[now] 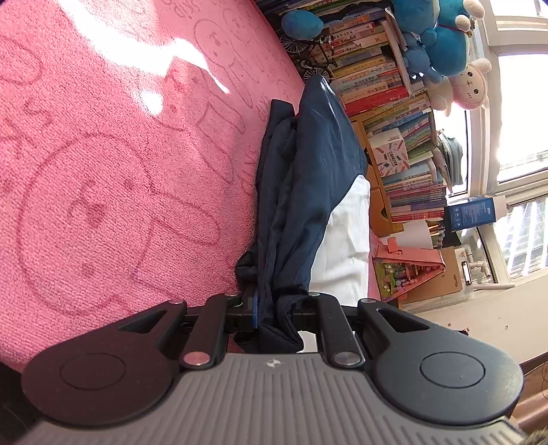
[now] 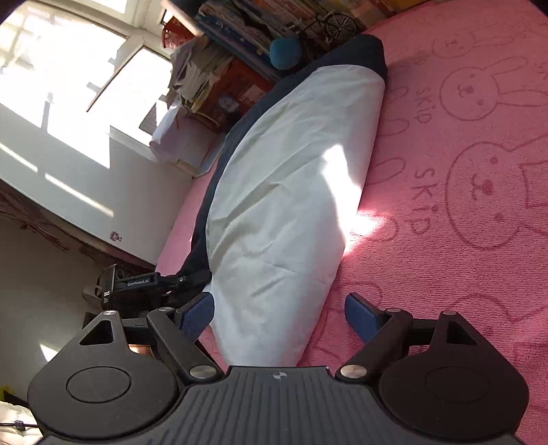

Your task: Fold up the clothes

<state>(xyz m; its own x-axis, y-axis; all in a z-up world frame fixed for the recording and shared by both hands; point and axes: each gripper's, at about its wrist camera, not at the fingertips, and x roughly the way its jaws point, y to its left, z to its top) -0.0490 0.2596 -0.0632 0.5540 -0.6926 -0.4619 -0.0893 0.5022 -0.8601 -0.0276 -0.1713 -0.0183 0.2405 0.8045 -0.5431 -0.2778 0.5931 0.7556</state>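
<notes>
A navy and white garment (image 1: 301,171) lies in a long fold on the pink rabbit-print blanket (image 1: 102,178). My left gripper (image 1: 274,301) is shut on a bunched navy end of it, and the cloth runs away from the jaws. In the right wrist view the garment's white panel (image 2: 291,188) faces up with navy cloth along its far edge. My right gripper (image 2: 279,308) stands open, its blue pads (image 2: 359,308) on either side of the garment's near end and not pressing on it. The left gripper (image 2: 181,279) shows at the left, holding the navy edge.
Stacked books (image 1: 387,89) and plush toys (image 1: 441,44) line the far side of the blanket (image 2: 462,205). A model bicycle (image 2: 328,20) and a blue ball (image 2: 284,51) sit beside the books. Bright windows (image 2: 68,68) and a white wall lie beyond the bed edge.
</notes>
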